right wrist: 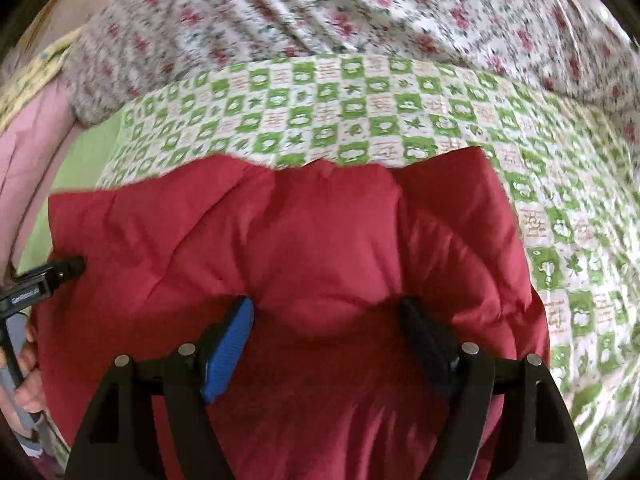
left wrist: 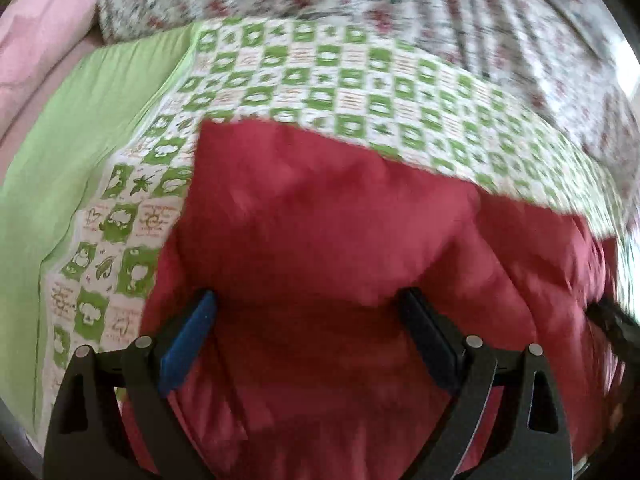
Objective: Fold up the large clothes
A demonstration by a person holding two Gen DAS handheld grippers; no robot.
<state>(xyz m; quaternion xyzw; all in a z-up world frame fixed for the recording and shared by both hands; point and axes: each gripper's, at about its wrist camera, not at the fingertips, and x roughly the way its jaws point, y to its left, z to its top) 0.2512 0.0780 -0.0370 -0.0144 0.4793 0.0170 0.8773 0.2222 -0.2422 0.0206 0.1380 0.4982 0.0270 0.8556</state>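
A puffy red padded garment [left wrist: 320, 216] lies on a bed; it also fills the middle of the right wrist view [right wrist: 312, 232]. My left gripper [left wrist: 308, 300] has its jaws wide apart, with a bulge of the red fabric sitting between the blue pad [left wrist: 188, 344] and the dark pad. My right gripper [right wrist: 328, 306] is likewise wide apart around a fold of the same garment, near its right side. The left gripper's tip [right wrist: 60, 272] shows at the garment's left edge in the right wrist view. Both views are motion-blurred.
The bed has a green-and-white checked sheet [right wrist: 360, 104] with a plain green border [left wrist: 80, 128]. A floral quilt [right wrist: 340, 8] is bunched along the far side. Pink bedding [left wrist: 36, 40] lies at the far left. A hand [right wrist: 28, 360] holds the left tool.
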